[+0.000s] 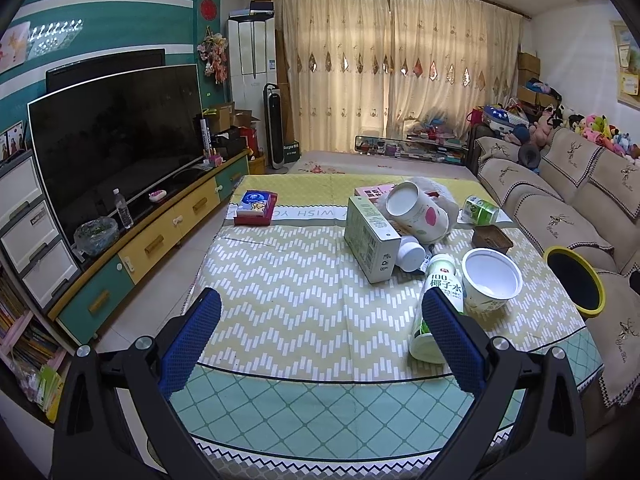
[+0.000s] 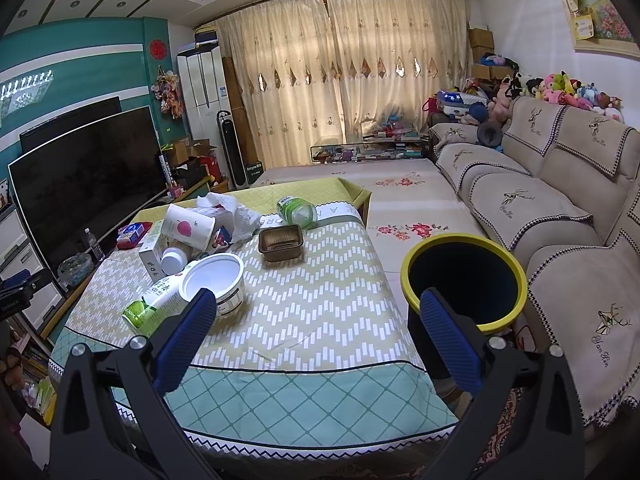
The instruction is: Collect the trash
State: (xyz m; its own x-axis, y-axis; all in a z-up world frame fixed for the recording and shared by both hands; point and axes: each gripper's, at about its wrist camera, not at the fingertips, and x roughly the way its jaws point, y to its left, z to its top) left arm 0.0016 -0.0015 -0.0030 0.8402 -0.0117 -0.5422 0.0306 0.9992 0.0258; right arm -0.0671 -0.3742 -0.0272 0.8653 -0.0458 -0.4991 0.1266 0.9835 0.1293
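Observation:
Trash lies on the patterned table (image 1: 288,280): a green carton box (image 1: 370,236), a white paper cup on its side (image 1: 418,210), a coconut-water bottle (image 1: 438,296), a white tub (image 1: 492,278), a brown tray (image 1: 492,237), a green can (image 1: 480,210) and crumpled tissue (image 2: 236,208). A yellow-rimmed dark bin (image 2: 466,280) stands right of the table by the sofa. My left gripper (image 1: 320,332) is open and empty over the table's near part, left of the bottle. My right gripper (image 2: 318,332) is open and empty between the tub (image 2: 214,280) and the bin.
A red tissue box (image 1: 256,208) sits at the table's far left. A TV (image 1: 116,140) on a low cabinet runs along the left wall. A beige sofa (image 2: 560,208) lines the right side. A floral mat (image 2: 400,200) covers the floor beyond the table.

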